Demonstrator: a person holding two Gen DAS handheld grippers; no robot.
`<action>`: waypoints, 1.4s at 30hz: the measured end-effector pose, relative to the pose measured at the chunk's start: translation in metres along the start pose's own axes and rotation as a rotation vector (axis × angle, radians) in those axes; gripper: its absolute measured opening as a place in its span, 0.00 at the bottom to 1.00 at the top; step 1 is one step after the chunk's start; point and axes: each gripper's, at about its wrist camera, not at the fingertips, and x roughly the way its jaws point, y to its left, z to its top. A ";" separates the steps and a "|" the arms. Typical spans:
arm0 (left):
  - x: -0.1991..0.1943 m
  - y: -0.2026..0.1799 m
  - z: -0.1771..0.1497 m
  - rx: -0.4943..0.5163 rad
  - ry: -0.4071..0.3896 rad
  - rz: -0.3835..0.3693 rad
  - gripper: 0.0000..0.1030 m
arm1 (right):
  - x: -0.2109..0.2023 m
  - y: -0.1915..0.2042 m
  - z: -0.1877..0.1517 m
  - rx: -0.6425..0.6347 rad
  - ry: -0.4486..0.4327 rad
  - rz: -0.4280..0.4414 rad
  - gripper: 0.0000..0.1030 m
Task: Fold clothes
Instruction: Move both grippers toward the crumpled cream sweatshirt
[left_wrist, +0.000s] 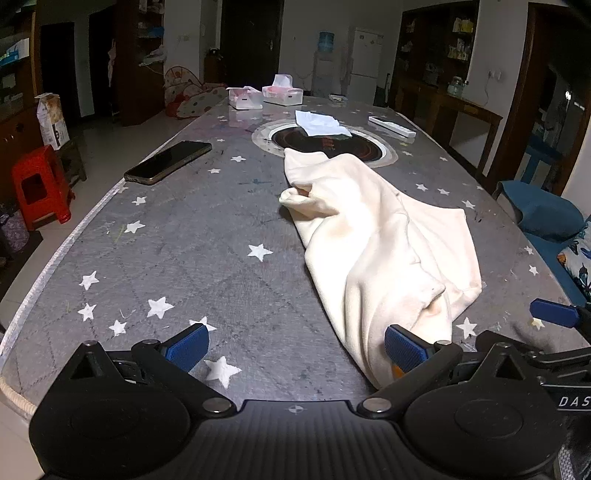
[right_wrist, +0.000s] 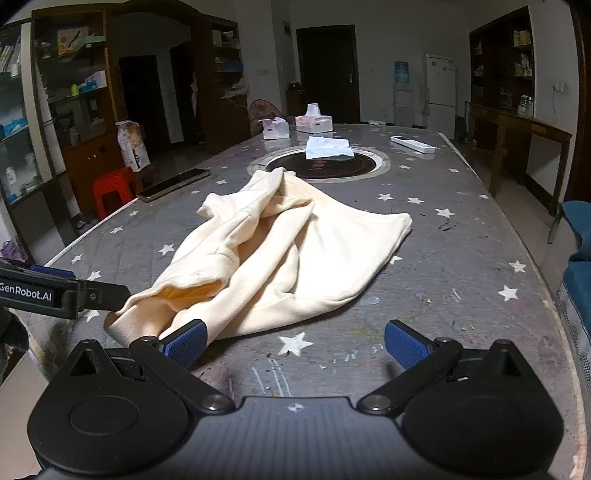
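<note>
Left gripper (left_wrist: 295, 347): matte black body, ribbed centre panel, two round pivot housings, silver screws, blue ridged pads (left_wrist: 404, 349). Right gripper (right_wrist: 295, 343) has the same black build and blue pads (right_wrist: 186, 341). White "GenRobot.AI" lettering shows on the left gripper's side.

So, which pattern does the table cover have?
Grey table cover with white stars, seen best in the left wrist view.

bare table (left_wrist: 221, 236) left, phone (left_wrist: 168, 161) beyond
</note>
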 end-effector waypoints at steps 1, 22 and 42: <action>-0.001 0.000 0.000 0.001 0.000 -0.001 1.00 | 0.000 0.001 0.000 0.000 -0.001 0.002 1.00; -0.005 0.003 -0.003 -0.018 -0.008 -0.028 1.00 | -0.007 0.012 -0.001 -0.017 -0.002 0.000 1.00; 0.003 -0.001 0.003 0.001 0.001 -0.029 1.00 | 0.004 0.013 0.000 -0.021 0.021 0.023 1.00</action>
